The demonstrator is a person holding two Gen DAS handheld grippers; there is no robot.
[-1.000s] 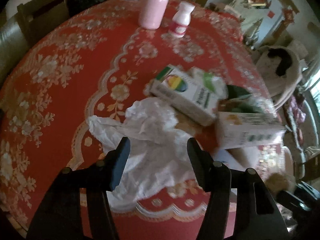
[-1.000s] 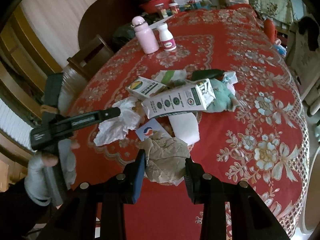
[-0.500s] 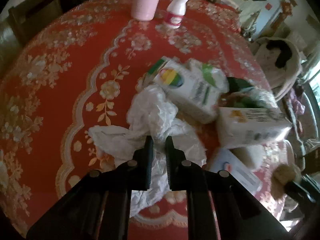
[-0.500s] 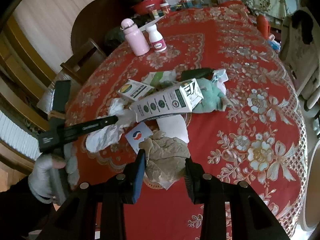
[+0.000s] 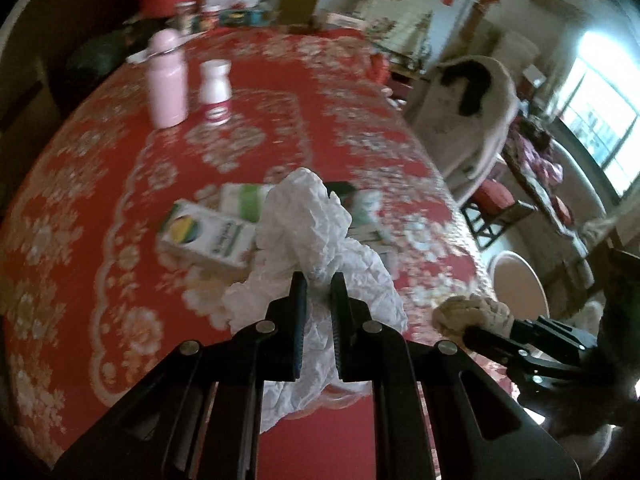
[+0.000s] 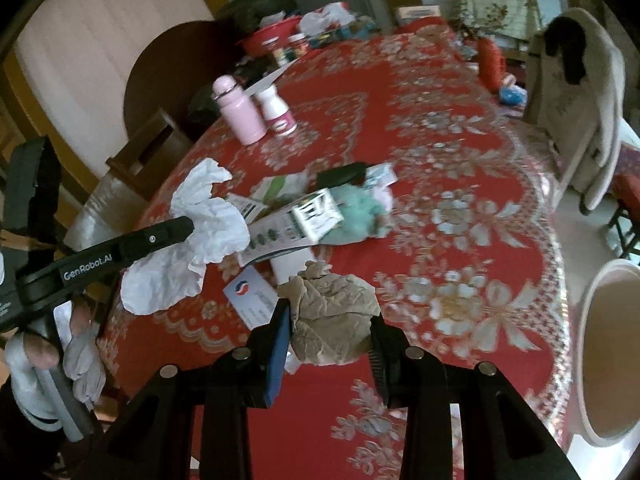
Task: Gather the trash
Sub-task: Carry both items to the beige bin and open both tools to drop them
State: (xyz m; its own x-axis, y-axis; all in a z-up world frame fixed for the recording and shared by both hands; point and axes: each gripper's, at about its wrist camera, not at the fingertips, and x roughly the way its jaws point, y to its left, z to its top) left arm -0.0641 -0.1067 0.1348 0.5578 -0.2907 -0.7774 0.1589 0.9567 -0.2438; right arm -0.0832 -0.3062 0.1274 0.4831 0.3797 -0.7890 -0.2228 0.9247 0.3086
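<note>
Lifted off the red tablecloth (image 5: 100,184), the white tissue (image 5: 320,220) hangs pinched in the left gripper (image 5: 319,280); right gripper (image 6: 330,314) clamps brown paper (image 6: 334,320).

Red floral tablecloth (image 6: 460,184), white tissue (image 5: 312,216)

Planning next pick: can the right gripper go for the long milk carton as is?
Probably not yet. The right gripper is shut on the brown paper wad, so its jaws are full. The path itself looks free: the milk carton lies just past the wad on the tablecloth, top side uncovered.
</note>
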